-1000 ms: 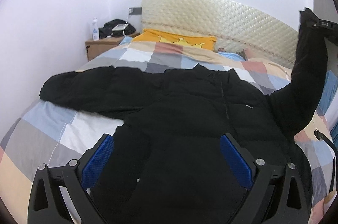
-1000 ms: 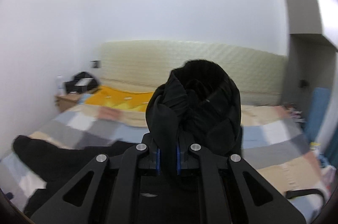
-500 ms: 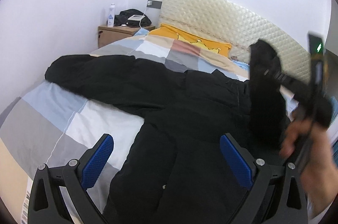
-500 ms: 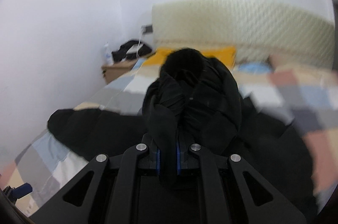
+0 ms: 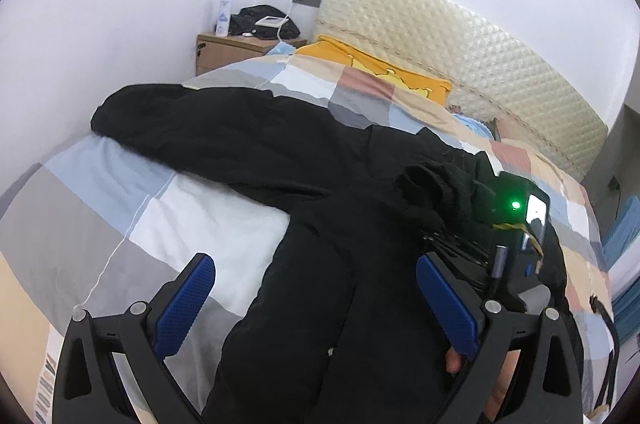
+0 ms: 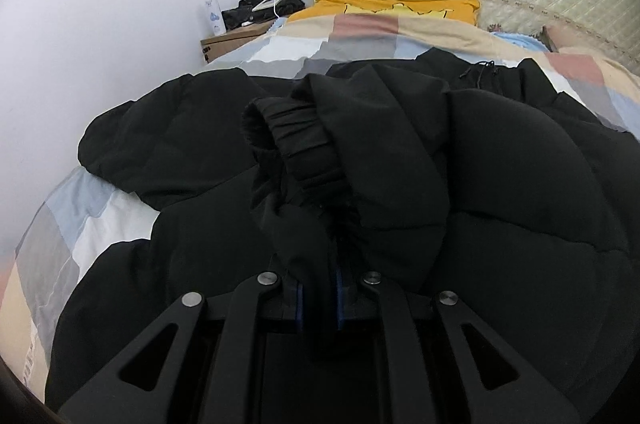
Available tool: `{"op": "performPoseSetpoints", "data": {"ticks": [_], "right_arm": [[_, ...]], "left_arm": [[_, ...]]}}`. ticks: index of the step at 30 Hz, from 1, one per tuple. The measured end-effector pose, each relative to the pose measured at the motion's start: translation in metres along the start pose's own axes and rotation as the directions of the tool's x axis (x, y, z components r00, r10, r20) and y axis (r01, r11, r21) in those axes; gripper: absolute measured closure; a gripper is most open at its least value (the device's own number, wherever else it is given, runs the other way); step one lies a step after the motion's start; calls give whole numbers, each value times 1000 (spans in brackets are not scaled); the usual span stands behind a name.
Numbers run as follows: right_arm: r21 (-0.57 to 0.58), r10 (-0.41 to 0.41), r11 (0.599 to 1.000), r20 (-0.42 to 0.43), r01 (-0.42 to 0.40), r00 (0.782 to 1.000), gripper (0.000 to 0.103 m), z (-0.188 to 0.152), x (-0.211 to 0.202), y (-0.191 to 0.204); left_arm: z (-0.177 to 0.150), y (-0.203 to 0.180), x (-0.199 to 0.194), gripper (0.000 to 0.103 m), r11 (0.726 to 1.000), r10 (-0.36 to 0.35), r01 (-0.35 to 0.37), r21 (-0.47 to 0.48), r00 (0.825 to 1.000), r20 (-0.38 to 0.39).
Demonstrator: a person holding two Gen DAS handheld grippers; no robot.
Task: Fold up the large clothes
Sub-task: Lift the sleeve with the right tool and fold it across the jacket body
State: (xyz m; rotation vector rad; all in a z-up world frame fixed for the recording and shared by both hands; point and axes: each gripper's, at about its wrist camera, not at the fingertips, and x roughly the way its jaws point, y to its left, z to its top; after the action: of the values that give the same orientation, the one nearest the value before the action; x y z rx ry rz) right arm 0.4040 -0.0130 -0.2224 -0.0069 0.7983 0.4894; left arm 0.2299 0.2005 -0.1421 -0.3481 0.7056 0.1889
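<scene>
A large black puffer jacket [image 5: 320,248] lies face up on the checked bed, one sleeve [image 5: 192,127] stretched out to the left. My left gripper [image 5: 316,308] is open and empty, hovering over the jacket's lower body. My right gripper [image 6: 318,298] is shut on the other sleeve near its ribbed cuff [image 6: 296,139] and holds it folded over the jacket's chest [image 6: 520,183]. In the left wrist view the right gripper's body with a green light [image 5: 516,207] sits over the jacket at the right.
The checked quilt [image 5: 100,207] covers the bed, with a yellow pillow [image 5: 384,71] and a quilted cream headboard [image 5: 460,39] behind. A wooden nightstand [image 5: 228,51] with a bottle and dark items stands at the back left by the white wall.
My right gripper has carried the sleeve from high up at the right down and left, onto the jacket's chest. My left gripper stayed open and shifted slightly.
</scene>
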Motion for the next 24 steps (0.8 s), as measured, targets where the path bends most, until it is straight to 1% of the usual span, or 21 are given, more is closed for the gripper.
{"op": "performPoseSetpoints", "data": {"ticks": [2,4,5,6,7,8,9,10,12,15,19,24], "right_arm": [[-3,16,1000,5,-16,1000,89,4,-7,0],[-2,39,999,16,-39,999,86,7,-14,1],[4,54,999,18,-54,998,85,7,-18,1],[7,67,998,17,-67,998,81,9,-23,0],[5,74,997,12,-74,997,69,10,-26,0],[-1,88,996,5,-88,996,56,10,-29,2],[-5,109,994,4,-109,994,29,10,-33,3],[-8,119,993,8,-119,993,23,9,-36,5],[-26,107,994,42,-106,993,23,8,-50,10],[1,95,995,64,-95,993,23,11,-65,3],[36,46,998,117,-50,992,23,16,-96,-19],[78,-23,997,184,9,983,23,13,-145,-50]], "left_arm": [[0,2,2,1,1000,-2,2,-11,1000,-6],[0,1,3,1,1000,-6,6,-3,1000,-14],[0,-1,4,1,1000,-17,17,7,1000,-20],[-1,-3,4,1,999,-35,35,15,999,-28],[-2,-7,3,1,998,-54,54,24,998,-36],[-2,-10,2,1,998,-57,58,31,998,-35],[-3,-13,0,1,997,-56,57,44,998,-29],[-3,-14,-2,1,997,-52,53,53,998,-21],[-2,-15,-5,1,997,-50,50,59,999,-7],[-2,-12,-6,1,997,-49,50,51,999,-10],[-1,-11,-9,1,998,-41,41,50,999,2],[-4,-22,-16,1,996,-22,21,89,1000,14]]}}
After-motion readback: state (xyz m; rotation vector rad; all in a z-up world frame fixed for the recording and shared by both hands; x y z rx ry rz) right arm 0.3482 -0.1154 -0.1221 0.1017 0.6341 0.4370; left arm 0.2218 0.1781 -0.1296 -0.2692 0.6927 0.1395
